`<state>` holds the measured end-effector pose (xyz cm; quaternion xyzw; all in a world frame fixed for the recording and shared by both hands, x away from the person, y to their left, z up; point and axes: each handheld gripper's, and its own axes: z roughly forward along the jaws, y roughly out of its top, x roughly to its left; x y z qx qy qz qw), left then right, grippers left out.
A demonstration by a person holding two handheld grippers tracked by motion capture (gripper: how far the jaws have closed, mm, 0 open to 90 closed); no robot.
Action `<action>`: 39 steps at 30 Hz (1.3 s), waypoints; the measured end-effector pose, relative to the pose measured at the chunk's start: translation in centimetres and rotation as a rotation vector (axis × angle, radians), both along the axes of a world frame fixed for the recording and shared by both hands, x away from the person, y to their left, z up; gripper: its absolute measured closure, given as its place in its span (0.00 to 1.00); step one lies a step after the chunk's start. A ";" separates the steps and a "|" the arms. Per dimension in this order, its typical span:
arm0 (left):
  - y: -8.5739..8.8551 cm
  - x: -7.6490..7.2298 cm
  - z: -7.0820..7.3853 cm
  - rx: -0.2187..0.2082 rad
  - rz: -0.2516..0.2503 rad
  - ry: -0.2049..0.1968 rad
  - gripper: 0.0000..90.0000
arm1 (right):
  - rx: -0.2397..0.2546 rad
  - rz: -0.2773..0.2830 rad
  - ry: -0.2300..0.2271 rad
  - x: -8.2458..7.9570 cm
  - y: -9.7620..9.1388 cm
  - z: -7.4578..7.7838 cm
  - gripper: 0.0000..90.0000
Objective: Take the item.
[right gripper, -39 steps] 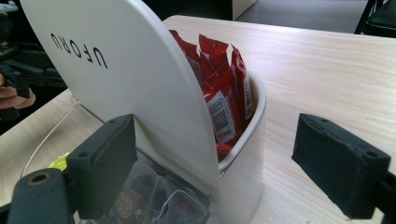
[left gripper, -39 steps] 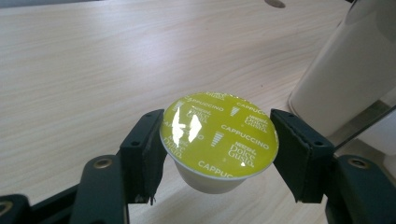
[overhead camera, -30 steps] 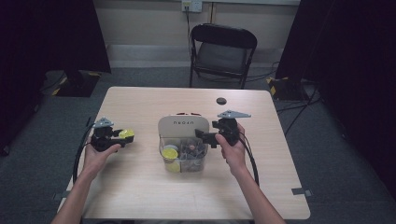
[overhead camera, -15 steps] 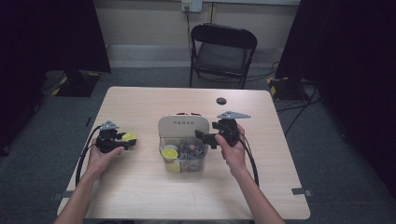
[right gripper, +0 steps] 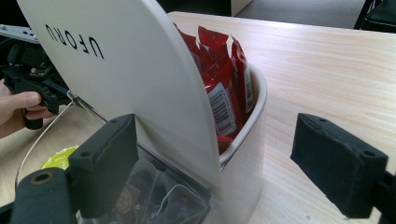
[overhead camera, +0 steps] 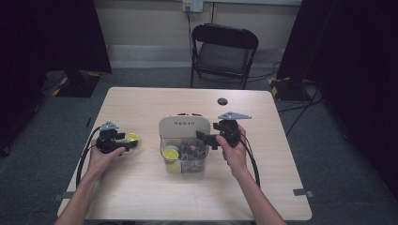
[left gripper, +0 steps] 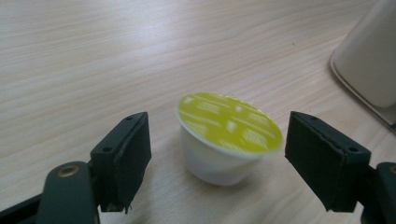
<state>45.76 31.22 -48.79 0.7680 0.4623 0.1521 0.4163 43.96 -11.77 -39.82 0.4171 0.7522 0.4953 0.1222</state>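
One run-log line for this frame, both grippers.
left gripper: open, straddling yellow-lidded pod on table | right gripper: open, at organizer holding red packets

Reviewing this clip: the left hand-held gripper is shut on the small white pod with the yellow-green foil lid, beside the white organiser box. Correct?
Not quite. The left hand-held gripper is open: in the left gripper view its jaws stand apart on either side of the small white pod with the yellow-green foil lid, with a gap at each side. The pod does sit on the table beside the white organiser box.
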 end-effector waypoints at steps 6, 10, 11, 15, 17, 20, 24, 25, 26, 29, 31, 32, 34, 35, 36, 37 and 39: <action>0.6 -0.5 0.7 -0.036 0.002 -0.001 0.23 | -0.001 0.002 0.000 0.0 0.1 -0.1 0.15; 0.6 -1.2 1.6 -0.054 -0.009 -0.011 0.23 | -0.003 0.008 0.004 0.1 0.2 -0.2 0.14; 0.6 -1.4 1.7 -0.054 -0.011 -0.018 0.23 | -0.003 0.007 0.006 0.1 0.2 -0.3 0.14; 0.4 -2.6 2.3 -0.040 -0.014 -0.038 0.23 | -0.009 0.006 0.006 0.1 0.2 -0.4 0.13; 0.1 -3.2 2.0 -0.022 -0.024 -0.042 0.22 | -0.009 0.005 0.007 0.1 0.3 -0.5 0.13; -0.1 -4.1 1.6 0.011 -0.044 -0.034 0.22 | -0.004 0.004 0.007 0.1 0.3 -0.6 0.13; -0.6 -5.1 1.6 0.008 -0.056 -0.033 0.22 | -0.001 0.014 -0.003 0.0 0.2 -0.5 0.16; -0.8 -5.4 1.4 0.001 -0.066 -0.028 0.23 | -0.003 0.016 -0.011 0.0 0.2 -0.4 0.16; -0.8 -5.4 1.4 0.001 -0.066 -0.028 0.23 | -0.003 0.016 -0.011 0.0 0.2 -0.4 0.16; -1.8 -6.0 0.4 0.080 -0.099 0.001 0.23 | 0.010 0.011 -0.027 -0.1 -0.2 0.0 0.18; -2.4 -6.0 0.0 0.096 -0.105 0.012 0.22 | 0.024 0.021 -0.032 -0.1 -0.4 0.2 0.22; -2.5 -5.9 0.0 0.108 -0.110 0.007 0.22 | 0.030 0.022 -0.033 -0.2 -0.5 0.4 0.25; -2.8 -5.9 -0.2 0.114 -0.117 0.005 0.22 | 0.044 0.041 -0.034 -0.2 -0.6 0.6 0.30; -3.3 -5.9 -0.5 0.119 -0.137 0.015 0.22 | 0.050 0.048 -0.035 -0.4 -0.6 0.8 0.31; -3.5 -5.9 -0.7 0.125 -0.147 0.024 0.22 | 0.052 0.053 -0.038 -0.4 -0.6 0.9 0.32; -3.7 -5.9 -0.9 0.135 -0.150 0.029 0.22 | 0.056 0.058 -0.042 -0.5 -0.6 1.1 0.34; -3.9 -6.0 -1.1 0.137 -0.131 0.000 0.21 | 0.070 0.071 -0.046 -0.6 -0.5 1.4 0.37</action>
